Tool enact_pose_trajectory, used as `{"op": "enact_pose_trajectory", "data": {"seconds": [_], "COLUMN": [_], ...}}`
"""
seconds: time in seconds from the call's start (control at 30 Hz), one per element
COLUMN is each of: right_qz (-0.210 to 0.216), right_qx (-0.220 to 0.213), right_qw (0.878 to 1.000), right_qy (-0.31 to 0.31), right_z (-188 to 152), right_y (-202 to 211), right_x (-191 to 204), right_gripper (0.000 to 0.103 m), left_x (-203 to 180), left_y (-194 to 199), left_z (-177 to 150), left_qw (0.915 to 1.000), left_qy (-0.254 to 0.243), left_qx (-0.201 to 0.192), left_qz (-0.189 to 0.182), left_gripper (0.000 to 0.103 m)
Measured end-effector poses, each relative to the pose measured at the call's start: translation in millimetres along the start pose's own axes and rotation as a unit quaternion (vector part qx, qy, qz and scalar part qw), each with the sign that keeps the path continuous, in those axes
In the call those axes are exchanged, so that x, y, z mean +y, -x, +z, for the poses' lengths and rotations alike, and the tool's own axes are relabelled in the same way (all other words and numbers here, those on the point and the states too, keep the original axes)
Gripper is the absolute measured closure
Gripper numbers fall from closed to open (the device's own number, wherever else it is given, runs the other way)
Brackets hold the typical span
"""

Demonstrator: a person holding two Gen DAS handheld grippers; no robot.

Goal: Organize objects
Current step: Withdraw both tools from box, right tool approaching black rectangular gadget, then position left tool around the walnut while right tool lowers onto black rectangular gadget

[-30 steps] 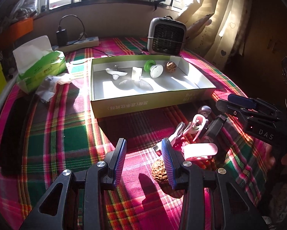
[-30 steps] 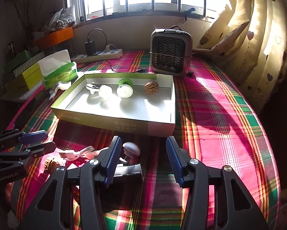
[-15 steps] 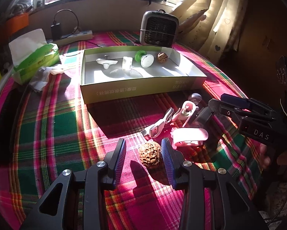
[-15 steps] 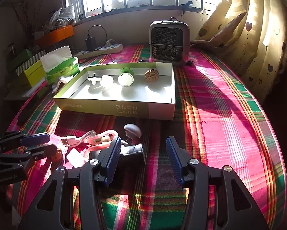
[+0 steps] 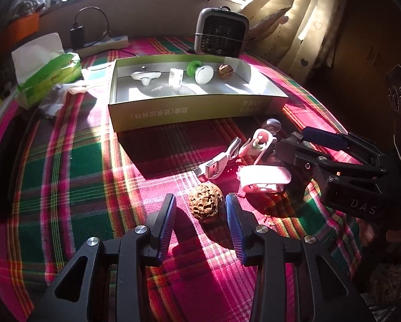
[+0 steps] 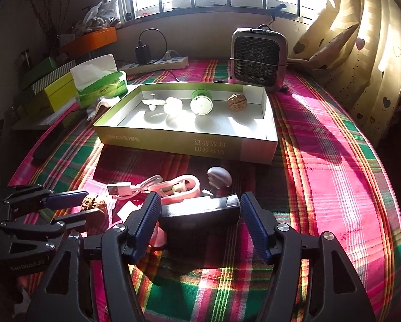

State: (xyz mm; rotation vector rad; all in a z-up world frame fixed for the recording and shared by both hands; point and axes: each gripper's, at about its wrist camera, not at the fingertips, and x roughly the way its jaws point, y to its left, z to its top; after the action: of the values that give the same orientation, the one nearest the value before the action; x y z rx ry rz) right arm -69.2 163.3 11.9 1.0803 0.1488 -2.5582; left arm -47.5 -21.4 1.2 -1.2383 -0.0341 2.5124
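Open on the left gripper (image 5: 199, 200), with the walnut (image 5: 205, 203) lying on the plaid cloth (image 5: 66, 174) between the two blue pads and neither pad pressing (nearer the right-hand pad than the other). Open too on the right gripper (image 6: 200, 198), jaws just widened, straddling a black block (image 6: 200, 213) with no squeeze on it. Nothing lifted yet on either side.

Likely step in hand: close on each piece and carry it to the shallow box (image 5: 173, 112) further up the cloth.

For the walnut, shift slightly so as to centre it, then sink until the pads face its widest part. Close slowly, since a round, ridged shell looks apt to roll or pop out of a hurried pinch. Keep the fingertips short of the white cable (image 5: 216, 165) and the pink clip (image 5: 264, 175) just beyond, so as not to drag them along.

For the block, square the pads to its flat sides and mind the pink piece just beside the left-hand pad (hard to tell whether touching). Lift straight up before travelling, clear of the box's near wall.

Inside the box, aim for the bare near floor. Set the walnut down by the second walnut (image 5: 226, 71) at the far right, beside the other small things ranged along the far wall.
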Motion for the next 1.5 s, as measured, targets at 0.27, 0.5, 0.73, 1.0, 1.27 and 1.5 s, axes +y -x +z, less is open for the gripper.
{"op": "enact_pose_trajectory", "data": {"seconds": [0.27,0.5,0.73,1.0,1.27,1.5], "right_qz": [-0.012,-0.026,-0.030,-0.044,-0.056,-0.073], "right_qx": [0.007,0.013,0.009,0.021,0.026,0.027], "right_qw": [1.000,0.999,0.999,0.998,0.998,0.997], "right_qy": [0.006,0.016,0.027,0.030,0.032,0.026], "right_z": [1,0,3,-1,-5,-11], "right_y": [-3,1,4,-2,2,10], "right_x": [3,2,8,6,0,-10], "right_gripper": [0.036,0.030,0.030,0.030,0.030,0.030], "left_x": [1,1,1,2,2,2], "left_y": [-1,0,0,-1,-1,-1], "left_z": [0,0,0,0,1,1], "left_qw": [1.0000,1.0000,1.0000,1.0000,1.0000,1.0000], "left_qy": [0.000,0.001,0.001,0.002,0.002,0.002], "left_qx": [0.000,0.000,-0.001,-0.001,-0.001,-0.001], "left_qz": [0.000,-0.001,-0.002,-0.002,-0.002,-0.002], "left_gripper": [0.067,0.067,0.067,0.067,0.067,0.067]}}
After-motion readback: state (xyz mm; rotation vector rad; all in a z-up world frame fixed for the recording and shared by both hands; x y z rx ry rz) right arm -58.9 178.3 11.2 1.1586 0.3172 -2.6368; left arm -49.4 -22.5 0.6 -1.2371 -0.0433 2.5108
